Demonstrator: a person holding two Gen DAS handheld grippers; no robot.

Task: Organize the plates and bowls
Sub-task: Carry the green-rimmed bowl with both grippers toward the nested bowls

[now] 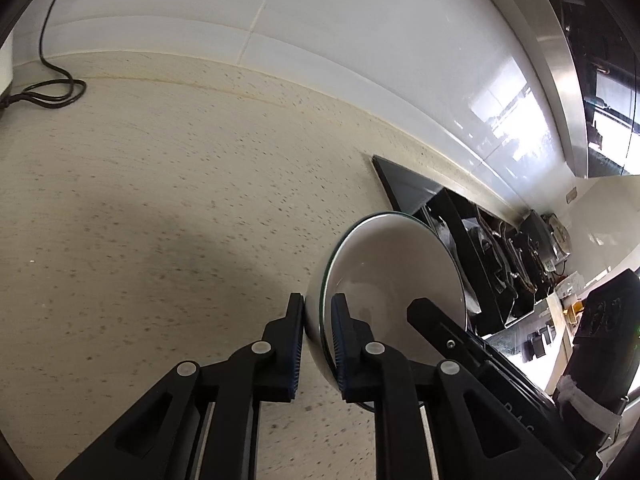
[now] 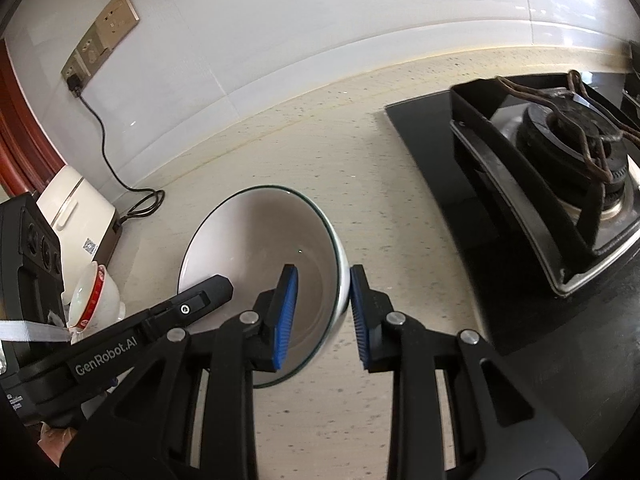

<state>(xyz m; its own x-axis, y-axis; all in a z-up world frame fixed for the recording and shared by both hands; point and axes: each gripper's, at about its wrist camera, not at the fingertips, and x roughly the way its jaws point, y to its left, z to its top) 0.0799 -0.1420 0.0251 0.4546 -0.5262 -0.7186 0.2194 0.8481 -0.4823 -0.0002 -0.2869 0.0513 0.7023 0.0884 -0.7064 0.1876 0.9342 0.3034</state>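
A white bowl with a thin dark green rim sits over the beige counter; it also shows in the left wrist view. My left gripper is shut on the bowl's wall, one finger outside and one inside. My right gripper straddles the opposite wall, its left pad inside the bowl and its right pad outside with a small gap, so it reads open. A small white cup with a red band lies tilted at the left.
A black gas stove with a burner stands on the right of the counter. A cream appliance and its black cable stand at the left by the wall socket. White tiled wall runs behind.
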